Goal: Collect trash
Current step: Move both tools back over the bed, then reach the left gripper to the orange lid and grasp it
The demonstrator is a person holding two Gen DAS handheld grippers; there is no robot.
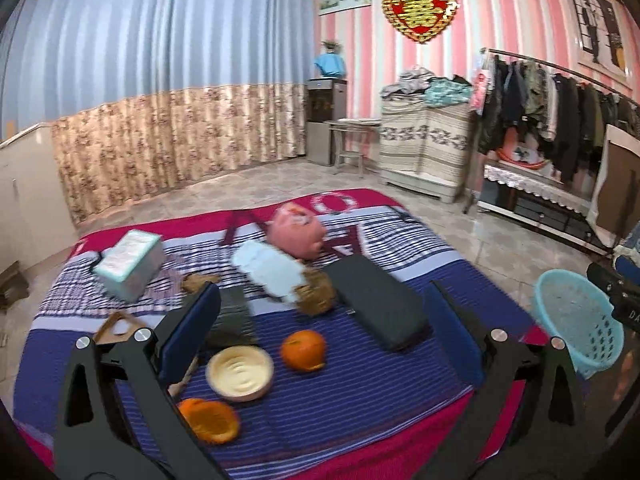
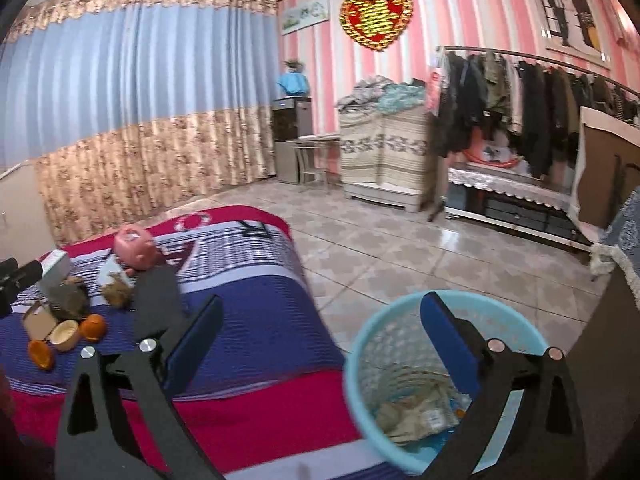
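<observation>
Jaws of right gripper wide, empty, above blue basket at lower right. Left gripper wide too, nothing held. Best aimed next at orange peel, lower left, approached low, clear of bowl.

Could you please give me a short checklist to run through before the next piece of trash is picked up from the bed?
1. Left tongs open and empty: ok.
2. Right tongs open and empty above the light blue basket: ok.
3. Basket has room: ok, crumpled paper covers only its bottom.
4. Orange peel free to grasp: ok, it lies apart on the striped bedspread, close beside the small bowl.
5. Whole orange, pink piggy bank and black case are trash or keepers: cannot tell.
6. Picture sharp enough to aim: not ok, the left wrist view is blurred.
</observation>
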